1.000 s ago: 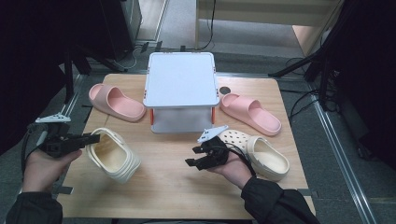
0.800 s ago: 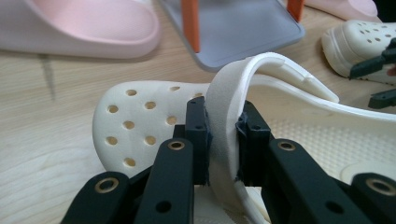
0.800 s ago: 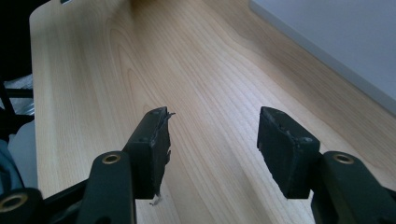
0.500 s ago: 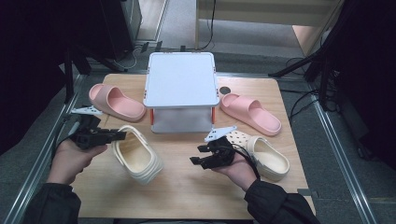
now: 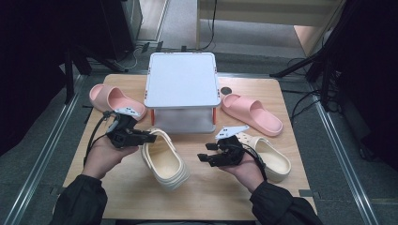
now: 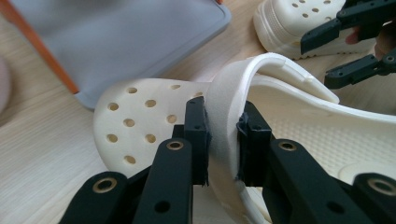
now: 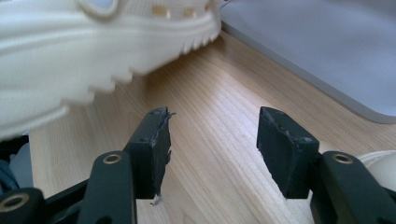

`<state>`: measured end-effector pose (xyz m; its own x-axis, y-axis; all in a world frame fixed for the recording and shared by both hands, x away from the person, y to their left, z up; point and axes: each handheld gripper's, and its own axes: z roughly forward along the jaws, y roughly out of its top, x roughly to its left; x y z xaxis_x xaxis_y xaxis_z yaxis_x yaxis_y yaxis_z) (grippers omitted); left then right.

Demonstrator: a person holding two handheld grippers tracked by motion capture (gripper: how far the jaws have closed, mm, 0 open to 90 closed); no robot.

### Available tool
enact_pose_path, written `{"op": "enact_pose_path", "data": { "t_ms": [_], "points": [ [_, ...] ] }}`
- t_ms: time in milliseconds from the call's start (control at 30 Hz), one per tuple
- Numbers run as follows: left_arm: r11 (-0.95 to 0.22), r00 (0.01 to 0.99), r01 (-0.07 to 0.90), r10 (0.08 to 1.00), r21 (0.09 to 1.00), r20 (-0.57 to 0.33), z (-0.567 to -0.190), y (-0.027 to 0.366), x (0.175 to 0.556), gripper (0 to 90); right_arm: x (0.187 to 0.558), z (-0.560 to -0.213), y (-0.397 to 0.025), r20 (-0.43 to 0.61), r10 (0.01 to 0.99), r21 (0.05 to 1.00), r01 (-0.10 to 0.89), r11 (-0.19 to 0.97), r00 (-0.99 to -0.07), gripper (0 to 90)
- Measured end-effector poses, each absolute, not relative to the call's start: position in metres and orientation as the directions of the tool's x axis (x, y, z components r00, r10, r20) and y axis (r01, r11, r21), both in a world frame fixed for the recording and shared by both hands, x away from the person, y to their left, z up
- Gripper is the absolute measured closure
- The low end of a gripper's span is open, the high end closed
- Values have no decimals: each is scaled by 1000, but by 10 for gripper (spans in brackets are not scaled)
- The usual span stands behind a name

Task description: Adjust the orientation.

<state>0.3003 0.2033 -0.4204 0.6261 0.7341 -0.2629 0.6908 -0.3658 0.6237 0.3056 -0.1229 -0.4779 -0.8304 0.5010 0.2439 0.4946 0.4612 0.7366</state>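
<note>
— Two cream clogs we see on the table [image 5: 117, 197]. Where is the one we hold?

— Our left gripper [image 5: 149, 137] has its jaws pressed on the heel strap [image 6: 224, 109] of the left cream clog [image 5: 165, 161]. This clog lies in front of the grey box [image 5: 182, 86], about at 6 o'clock from it, toe towards 5 o'clock.

— And our right gripper [image 5: 205, 156]?

— Its jaws stand apart with only bare wood between them. It is just beside the right cream clog [image 5: 268, 157], at 9 o'clock from it.

— The pink slides?

— One pink slide [image 5: 115, 100] is at 9 o'clock of the box, the other pink slide [image 5: 251, 111] at 3 o'clock.
</note>
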Motion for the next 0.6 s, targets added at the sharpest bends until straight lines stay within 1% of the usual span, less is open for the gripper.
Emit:
{"op": "enact_pose_path", "data": {
  "t_ms": [200, 400, 500, 600],
  "points": [
    [-406, 657, 678, 708, 613, -258, -433, 180, 299, 768, 305, -478, -126, 243, 513, 735, 501, 457, -824, 448],
    [-445, 689, 670, 670, 594, -276, -446, 163, 299, 738, 303, -479, -129, 245, 521, 734, 508, 451, -817, 448],
    [-466, 701, 656, 667, 593, -252, -446, 159, 298, 733, 303, -480, -130, 248, 524, 733, 511, 448, -815, 448],
    [-448, 697, 664, 661, 599, -279, -449, 161, 298, 720, 301, -481, -131, 247, 522, 730, 511, 453, -816, 450]
  ]
}}
